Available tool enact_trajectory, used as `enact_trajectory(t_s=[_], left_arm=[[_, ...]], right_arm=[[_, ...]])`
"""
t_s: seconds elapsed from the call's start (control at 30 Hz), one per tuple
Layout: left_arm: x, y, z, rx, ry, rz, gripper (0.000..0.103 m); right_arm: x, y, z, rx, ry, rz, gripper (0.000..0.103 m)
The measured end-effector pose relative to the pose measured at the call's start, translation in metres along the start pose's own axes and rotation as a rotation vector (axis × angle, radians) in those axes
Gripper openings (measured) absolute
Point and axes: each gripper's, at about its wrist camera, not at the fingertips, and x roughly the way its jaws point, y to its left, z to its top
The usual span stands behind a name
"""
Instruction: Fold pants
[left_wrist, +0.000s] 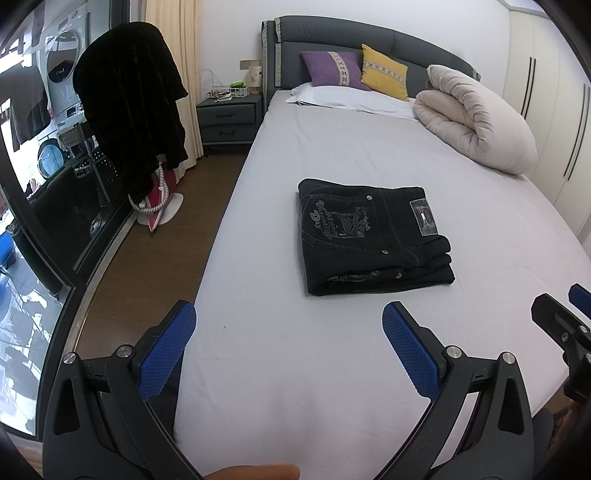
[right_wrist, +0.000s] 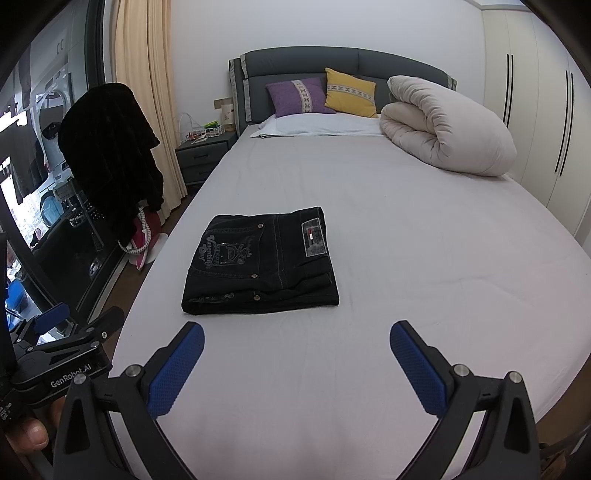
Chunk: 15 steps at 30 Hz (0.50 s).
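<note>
Black jeans (left_wrist: 373, 236) lie folded into a compact rectangle on the grey bed sheet (left_wrist: 295, 369), back pocket embroidery and a waist label facing up. They also show in the right wrist view (right_wrist: 262, 260). My left gripper (left_wrist: 290, 321) is open and empty, held back from the jeans above the bed's near end. My right gripper (right_wrist: 297, 339) is open and empty, also short of the jeans. The right gripper's tip shows at the left view's right edge (left_wrist: 561, 314); the left gripper shows at the right view's left edge (right_wrist: 77, 332).
A rolled beige duvet (left_wrist: 476, 118) lies at the far right of the bed. Purple (left_wrist: 332, 68) and yellow (left_wrist: 384, 72) cushions lean on the headboard. A nightstand (left_wrist: 227, 118), a dark garment on a rack (left_wrist: 129, 110) and an iron (left_wrist: 159, 203) stand left, on the floor.
</note>
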Motion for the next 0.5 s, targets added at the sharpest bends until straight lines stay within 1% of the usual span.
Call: enact_trajectory(t_s=[0.5], left_arm=[[0.0039,-0.0015,-0.0052,-0.004,0.005,-0.012,0.103]], right_arm=[[0.0010,0.0018,-0.0033,0.002,0.009,0.007,0.103]])
